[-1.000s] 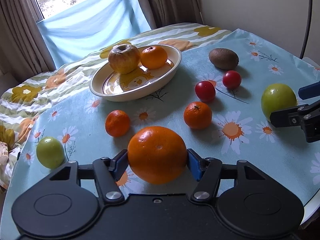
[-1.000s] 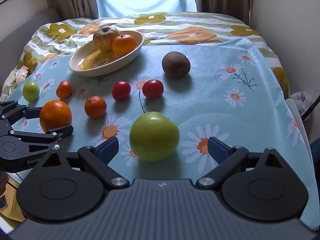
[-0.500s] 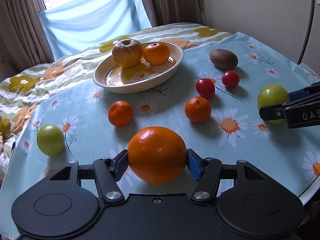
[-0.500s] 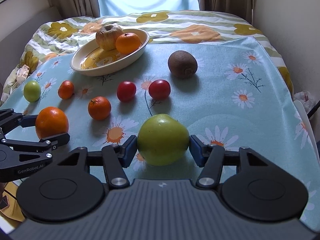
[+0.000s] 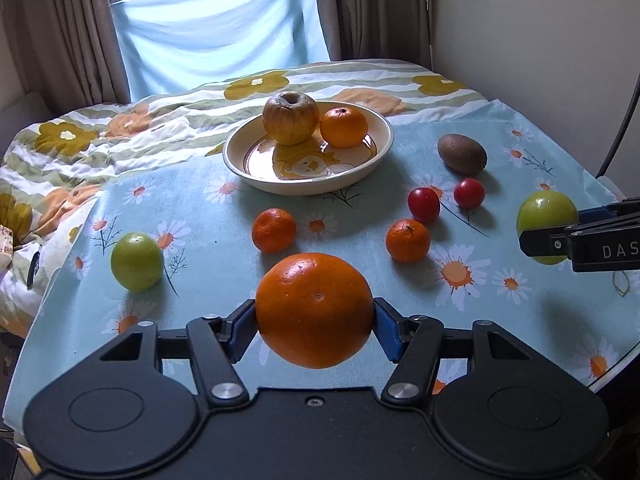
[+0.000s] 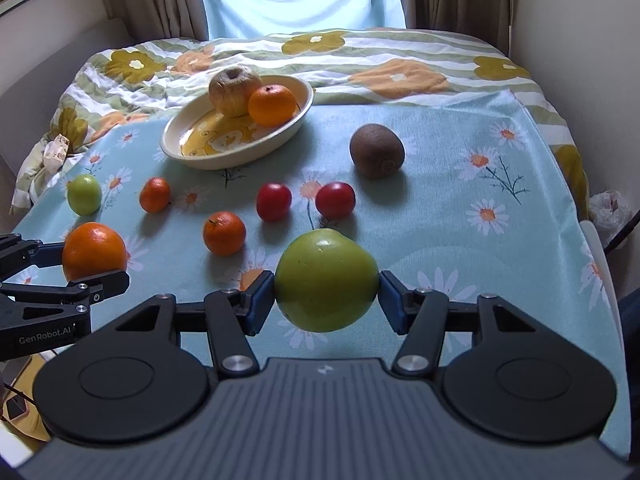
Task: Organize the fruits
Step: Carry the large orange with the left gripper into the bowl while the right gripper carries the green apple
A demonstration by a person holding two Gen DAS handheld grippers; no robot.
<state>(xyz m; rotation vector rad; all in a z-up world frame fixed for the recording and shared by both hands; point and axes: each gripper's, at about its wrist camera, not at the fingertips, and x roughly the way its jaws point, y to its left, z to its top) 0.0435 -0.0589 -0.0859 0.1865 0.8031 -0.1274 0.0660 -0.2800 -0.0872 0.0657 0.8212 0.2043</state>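
L gripper [image 5: 315, 316] clamps orange [image 5: 314, 310], R gripper [image 6: 326, 294] clamps green apple [image 6: 326, 280]; both near cloth's [image 6: 460, 216] front edge, bowl [image 5: 382, 136] well apart.

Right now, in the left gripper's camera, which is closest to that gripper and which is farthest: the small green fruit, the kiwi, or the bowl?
Measured from the left gripper, which holds the big orange:
1. Small green fruit, nearest, on the cloth to the left.
2. Bowl, farther back near the middle, holding an apple and an orange.
3. Kiwi, far right; only slightly beyond the bowl, a close call.
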